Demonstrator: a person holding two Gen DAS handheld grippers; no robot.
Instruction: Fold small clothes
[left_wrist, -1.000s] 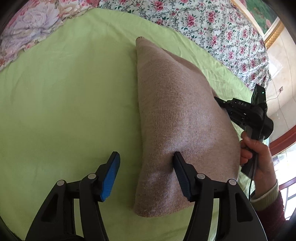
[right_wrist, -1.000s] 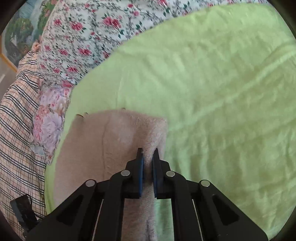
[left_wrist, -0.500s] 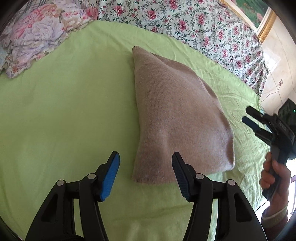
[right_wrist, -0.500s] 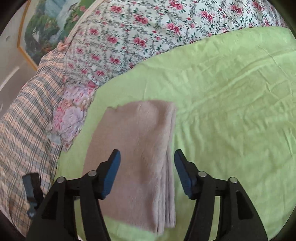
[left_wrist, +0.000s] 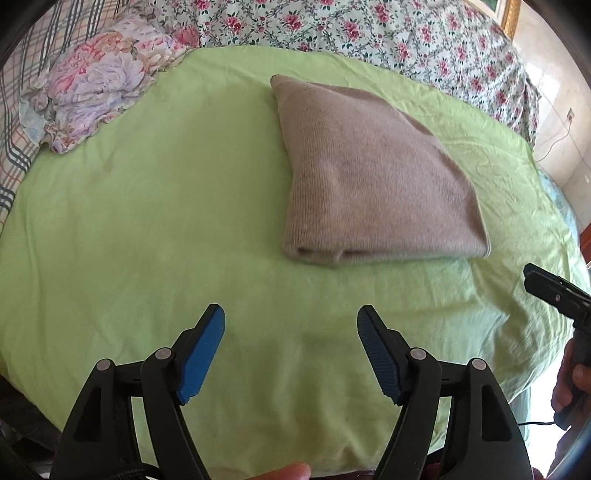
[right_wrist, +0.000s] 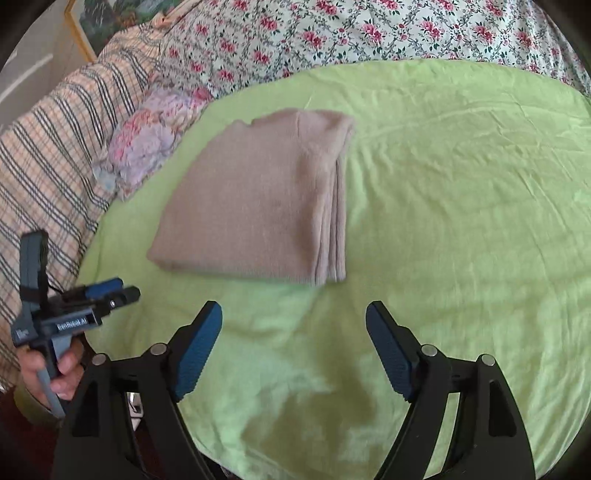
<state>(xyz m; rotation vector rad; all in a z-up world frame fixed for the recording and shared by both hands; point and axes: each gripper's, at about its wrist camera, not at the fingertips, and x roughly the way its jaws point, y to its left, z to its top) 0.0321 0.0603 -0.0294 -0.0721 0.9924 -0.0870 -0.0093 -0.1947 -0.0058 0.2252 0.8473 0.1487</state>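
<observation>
A beige knitted garment (left_wrist: 369, 177) lies folded flat on the green sheet (left_wrist: 147, 221); it also shows in the right wrist view (right_wrist: 258, 206). My left gripper (left_wrist: 291, 332) is open and empty, held back from the garment's near edge. My right gripper (right_wrist: 295, 328) is open and empty, also back from the garment. The left gripper shows at the left of the right wrist view (right_wrist: 107, 291), and part of the right gripper at the right edge of the left wrist view (left_wrist: 554, 295).
A floral quilt (left_wrist: 406, 33) lies behind the green sheet. A crumpled floral cloth (left_wrist: 99, 81) sits at the back left. A plaid blanket (right_wrist: 48, 155) lies to the left. The bed's edge is near me.
The right gripper opened and let go of the garment. Both grippers pulled back from it toward the bed's near edge. The garment now lies flat and folded.
</observation>
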